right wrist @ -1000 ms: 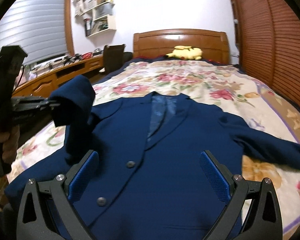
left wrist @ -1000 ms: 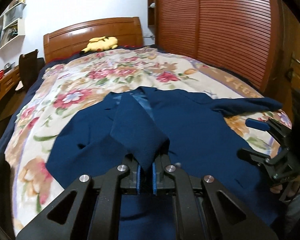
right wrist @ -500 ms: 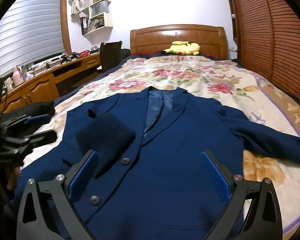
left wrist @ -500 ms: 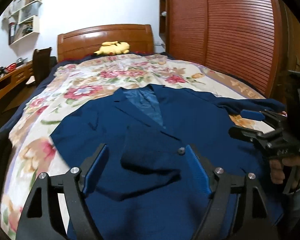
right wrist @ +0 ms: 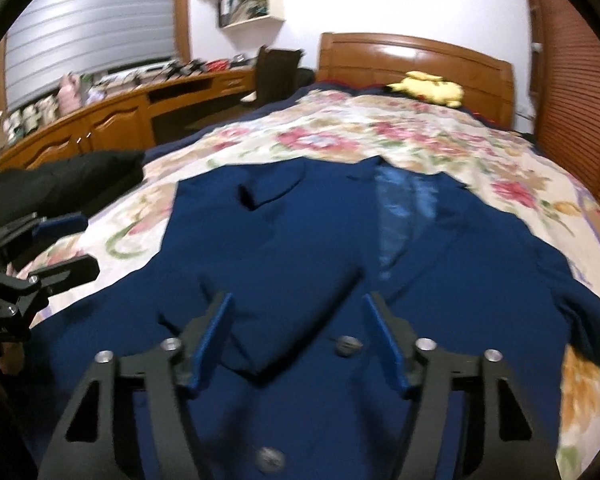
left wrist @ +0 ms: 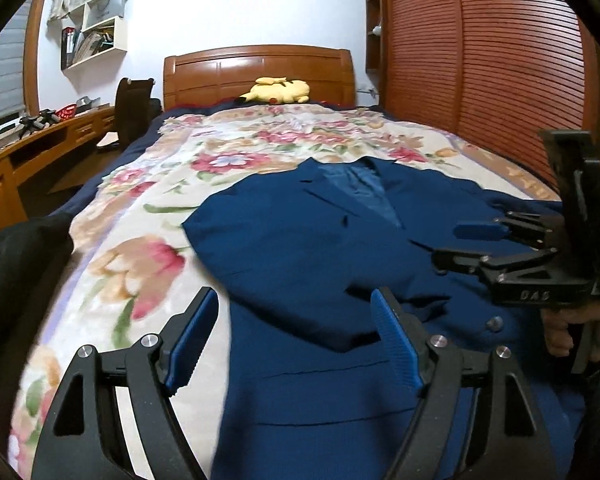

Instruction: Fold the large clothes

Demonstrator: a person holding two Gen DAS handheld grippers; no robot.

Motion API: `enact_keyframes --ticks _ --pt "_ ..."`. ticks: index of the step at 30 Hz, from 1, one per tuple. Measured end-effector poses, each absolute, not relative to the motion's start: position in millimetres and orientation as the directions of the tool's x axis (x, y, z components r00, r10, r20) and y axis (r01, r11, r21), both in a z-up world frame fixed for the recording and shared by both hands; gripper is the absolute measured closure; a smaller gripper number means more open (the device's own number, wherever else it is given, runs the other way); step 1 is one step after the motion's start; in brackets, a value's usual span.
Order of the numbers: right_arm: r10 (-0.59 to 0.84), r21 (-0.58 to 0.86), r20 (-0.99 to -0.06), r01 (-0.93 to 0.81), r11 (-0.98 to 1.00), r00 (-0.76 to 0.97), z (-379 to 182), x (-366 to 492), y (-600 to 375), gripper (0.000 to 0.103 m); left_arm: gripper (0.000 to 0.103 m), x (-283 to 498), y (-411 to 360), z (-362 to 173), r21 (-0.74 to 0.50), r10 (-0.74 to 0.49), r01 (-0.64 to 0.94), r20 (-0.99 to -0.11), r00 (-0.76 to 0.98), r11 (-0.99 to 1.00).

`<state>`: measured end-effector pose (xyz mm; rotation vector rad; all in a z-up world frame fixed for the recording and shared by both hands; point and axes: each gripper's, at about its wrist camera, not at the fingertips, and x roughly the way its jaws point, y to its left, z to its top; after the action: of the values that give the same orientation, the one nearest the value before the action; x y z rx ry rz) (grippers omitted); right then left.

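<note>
The blue jacket lies flat near the foot edge of the bed, one sleeve folded in, the other not yet; left gripper released, right gripper closing on nothing.

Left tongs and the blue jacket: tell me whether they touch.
Apart. The right wrist view shows the left tongs open beside the blue jacket, with floral bedspread between them.

The left gripper is held with its jaws spread wide and empty, while the right gripper, gripped below by a hand, is seen closing its jaws on nothing.
</note>
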<state>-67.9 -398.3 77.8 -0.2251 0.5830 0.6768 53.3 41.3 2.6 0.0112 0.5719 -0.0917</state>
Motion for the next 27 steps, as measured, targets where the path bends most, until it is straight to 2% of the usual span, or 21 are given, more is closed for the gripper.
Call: enact_keyframes --ticks 7,10,11,12,14,20,27 --pt "0.515 -0.012 -0.695 -0.725 0.689 0.502 46.3 -37.1 -363.1 0.048 0.024 54.7 54.9 -8.4 -0.046 -0.083 0.069 -0.561 0.824 0.997" --pt "0.485 -0.014 -0.721 -0.711 0.704 0.495 36.6 -26.7 -365.7 0.063 0.024 54.5 56.0 -8.9 -0.05 -0.087 0.072 -0.557 0.826 0.996" --pt "0.49 -0.004 -0.717 -0.706 0.708 0.496 37.6 -24.3 -369.3 0.073 0.024 55.0 56.0 -8.6 -0.051 -0.088 0.072 -0.556 0.826 0.996" --pt "0.501 0.01 -0.708 -0.703 0.711 0.497 39.2 -22.0 -373.3 0.087 0.024 55.2 55.7 -8.6 -0.053 -0.091 0.074 -0.554 0.827 0.996" --pt "0.514 0.022 -0.68 -0.686 0.728 0.523 44.4 -20.6 -382.1 0.096 0.024 54.8 54.2 -8.9 -0.06 -0.097 0.077 -0.553 0.827 0.995" --pt "0.516 0.028 -0.551 -0.603 0.797 0.656 68.3 -40.1 -425.5 0.099 0.024 52.9 41.8 -6.1 -0.067 -0.125 0.106 -0.538 0.834 0.992" --pt "0.463 0.032 -0.454 -0.505 0.863 0.762 70.3 -81.1 -488.8 0.099 0.024 48.3 27.2 -3.6 -0.062 -0.153 0.142 -0.525 0.837 0.988"
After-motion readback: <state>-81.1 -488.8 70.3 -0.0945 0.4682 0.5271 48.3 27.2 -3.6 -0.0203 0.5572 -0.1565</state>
